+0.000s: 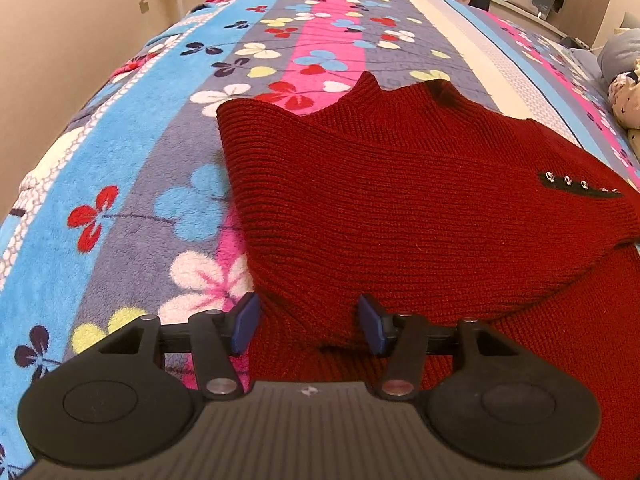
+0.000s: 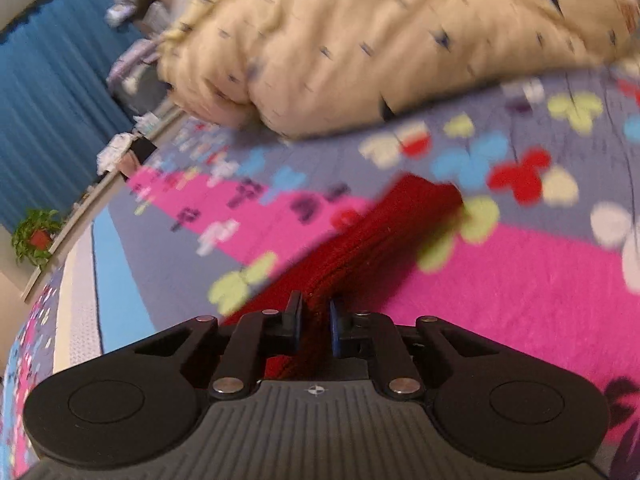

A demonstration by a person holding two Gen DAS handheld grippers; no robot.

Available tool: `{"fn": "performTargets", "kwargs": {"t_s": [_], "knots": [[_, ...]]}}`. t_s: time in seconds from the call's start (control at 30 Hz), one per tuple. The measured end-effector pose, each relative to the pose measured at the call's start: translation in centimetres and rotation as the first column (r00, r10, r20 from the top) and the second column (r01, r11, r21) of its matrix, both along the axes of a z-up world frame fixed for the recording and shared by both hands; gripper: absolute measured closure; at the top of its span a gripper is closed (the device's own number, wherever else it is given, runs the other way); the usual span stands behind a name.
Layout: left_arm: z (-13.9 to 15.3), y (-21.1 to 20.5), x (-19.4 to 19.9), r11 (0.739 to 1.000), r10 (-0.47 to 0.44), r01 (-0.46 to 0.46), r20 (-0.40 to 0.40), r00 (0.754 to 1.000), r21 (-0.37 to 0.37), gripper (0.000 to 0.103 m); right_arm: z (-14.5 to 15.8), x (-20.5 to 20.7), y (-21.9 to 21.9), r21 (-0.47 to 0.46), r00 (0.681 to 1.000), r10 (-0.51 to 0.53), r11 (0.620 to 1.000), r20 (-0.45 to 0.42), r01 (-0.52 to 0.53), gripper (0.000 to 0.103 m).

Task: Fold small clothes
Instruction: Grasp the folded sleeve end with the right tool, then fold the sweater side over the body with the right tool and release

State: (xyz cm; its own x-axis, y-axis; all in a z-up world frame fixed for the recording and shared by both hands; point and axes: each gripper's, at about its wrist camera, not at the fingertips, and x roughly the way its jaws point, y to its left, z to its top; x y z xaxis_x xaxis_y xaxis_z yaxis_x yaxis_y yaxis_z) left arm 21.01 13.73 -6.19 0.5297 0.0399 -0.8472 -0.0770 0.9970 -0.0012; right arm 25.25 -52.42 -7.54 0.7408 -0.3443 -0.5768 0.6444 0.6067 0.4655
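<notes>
Here the right gripper [image 2: 316, 320] pinches the red sweater [image 2: 360, 240] sleeve.

One dark red ribbed knit sweater [image 1: 400, 208] lies on one flower-patterned fleece blanket [image 1: 132, 184]; beyond the sweater, one cream speckled crumpled garment [image 2: 360, 40]; two black grippers.

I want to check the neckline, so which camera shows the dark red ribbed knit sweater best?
The left wrist view: the dark red ribbed knit sweater fills it, sharp, collar and studded black tab visible. The right wrist view shows only a blurred strip of it running between the right gripper fingers.
</notes>
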Motion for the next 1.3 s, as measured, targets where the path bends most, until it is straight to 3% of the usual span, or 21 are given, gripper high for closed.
{"fn": "performTargets", "kwargs": {"t_s": [0.07,0.13,0.2,0.27,0.3,0.37,0.43,0.5,0.53,0.6,0.63,0.7,0.77,0.87,0.97,1.07,1.17,1.23,1.3], "knots": [[0.1,0.1,0.1,1.0,0.005,-0.005,-0.004,1.0,-0.006,0.044,2.7,0.3,2.4,-0.112,0.998,0.056,0.992,0.029,-0.052,0.09],[0.3,0.4,0.1,1.0,0.012,-0.012,-0.005,1.0,-0.017,0.044,5.9,0.2,6.7,-0.301,0.984,0.171,0.942,0.052,-0.147,0.09],[0.7,0.6,0.0,0.999,0.02,-0.02,0.002,1.0,-0.031,0.044,8.9,-0.8,12.7,-0.497,0.94,0.335,0.828,0.07,-0.258,0.09],[1.1,0.9,-0.1,0.999,0.028,-0.027,0.013,1.0,-0.041,0.044,10.9,-2.4,19.8,-0.628,0.867,0.492,0.701,0.082,-0.339,0.09],[1.2,1.1,-0.2,0.998,0.034,-0.033,0.016,0.999,-0.047,0.044,11.4,-3.1,23.0,-0.654,0.818,0.569,0.649,0.078,-0.389,0.09],[1.4,1.7,-0.4,0.997,0.053,-0.052,0.016,0.998,-0.062,0.044,11.5,-4.4,29.5,-0.669,0.683,0.729,0.525,0.033,-0.527,0.089],[1.5,2.3,-0.6,0.994,0.072,-0.071,0.013,0.997,-0.077,0.044,9.8,-5.1,35.6,-0.568,0.477,0.878,0.369,-0.049,-0.736,0.082],[1.8,3.0,-0.7,0.991,0.09,-0.088,0.018,0.996,-0.097,0.044,6.7,-5.4,39.9,-0.409,0.286,0.947,0.206,-0.145,-0.889,0.081],[2.1,3.4,-0.8,0.989,0.098,-0.095,0.021,0.995,-0.111,0.044,5.2,-5.9,41.2,-0.355,0.235,0.953,0.156,-0.19,-0.922,0.081],[2.5,4.0,-1.1,0.984,0.114,-0.108,0.03,0.993,-0.142,0.044,2.7,-7.3,42.3,-0.265,0.178,0.943,0.101,-0.282,-0.959,0.081],[2.8,4.3,-1.2,0.981,0.12,-0.113,0.035,0.992,-0.158,0.044,2.2,-8.0,42.0,-0.246,0.169,0.939,0.095,-0.3,-0.965,0.081],[3.3,4.6,-1.4,0.974,0.125,-0.112,0.052,0.991,-0.195,0.044,2.5,-9.4,40.2,-0.238,0.18,0.93,0.104,-0.321,-0.966,0.078],[3.7,4.9,-1.5,0.963,0.138,-0.117,0.074,0.988,-0.242,0.046,4.0,-10.3,37.2,-0.25,0.22,0.913,0.137,-0.343,-0.958,0.073],[3.9,5.0,-1.4,0.929,0.156,-0.109,0.106,0.982,-0.352,0.057,6.1,-11.7,32.1,-0.271,0.281,0.881,0.185,-0.381,-0.945,0.064],[3.2,4.4,-1.0,0.899,0.155,-0.103,0.091,0.984,-0.426,0.058,7.6,-13.3,27.0,-0.292,0.348,0.836,0.237,-0.425,-0.926,0.058],[2.4,3.4,-0.6,0.908,0.155,-0.112,0.075,0.985,-0.404,0.058,6.9,-14.4,22.5,-0.26,0.424,0.801,0.341,-0.423,-0.904,0.053],[1.6,2.5,-0.3,0.924,0.148,-0.116,0.062,0.987,-0.365,0.057,3.8,-15.5,19.9,-0.178,0.485,0.77,0.454,-0.414,-0.873,0.053],[1.0,2.0,-0.1,0.935,0.144,-0.118,0.051,0.988,-0.336,0.057,2.4,-15.3,19.6,-0.133,0.467,0.718,0.472,-0.516,-0.872,0.053],[0.8,1.7,0.0,0.941,0.136,-0.112,0.053,0.989,-0.321,0.056,2.0,-15.1,19.3,-0.146,0.494,0.694,0.498,-0.523,-0.855,0.053]]}}
